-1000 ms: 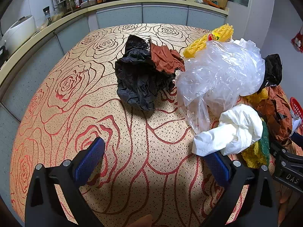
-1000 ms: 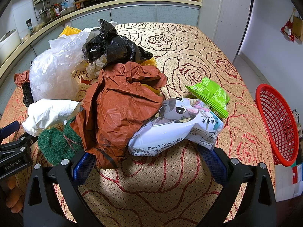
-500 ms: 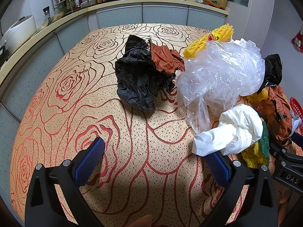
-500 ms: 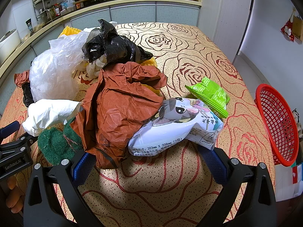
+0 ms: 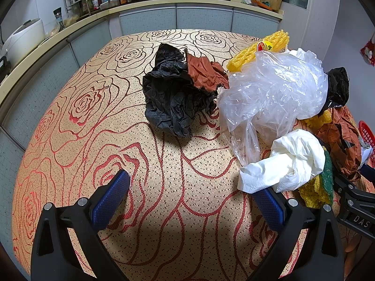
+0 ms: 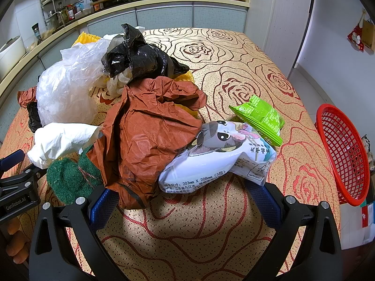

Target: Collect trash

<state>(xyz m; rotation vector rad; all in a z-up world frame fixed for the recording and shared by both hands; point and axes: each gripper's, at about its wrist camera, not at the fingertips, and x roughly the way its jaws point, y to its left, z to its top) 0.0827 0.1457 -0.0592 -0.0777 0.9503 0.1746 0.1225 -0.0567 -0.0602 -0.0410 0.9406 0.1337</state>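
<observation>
Trash lies piled on a rose-patterned table (image 5: 93, 107). In the left wrist view I see crumpled black paper (image 5: 171, 98), a clear plastic bag (image 5: 274, 93), a white tissue wad (image 5: 288, 164) and a yellow-green sponge (image 5: 321, 187). My left gripper (image 5: 189, 196) is open and empty, its right pad just under the tissue. In the right wrist view, crumpled brown paper (image 6: 150, 135), a white cartoon packet (image 6: 220, 154), a green packet (image 6: 260, 117) and a black bag (image 6: 138, 56) lie ahead. My right gripper (image 6: 182, 201) is open, low before the brown paper and white packet.
A red mesh basket (image 6: 339, 154) stands off the table's right edge. Yellow foam netting (image 5: 262, 49) lies behind the clear bag. A kitchen counter (image 5: 164, 2) with a rice cooker (image 5: 21, 39) and bottles runs behind the table. The left gripper shows at the right wrist view's left edge (image 6: 16, 187).
</observation>
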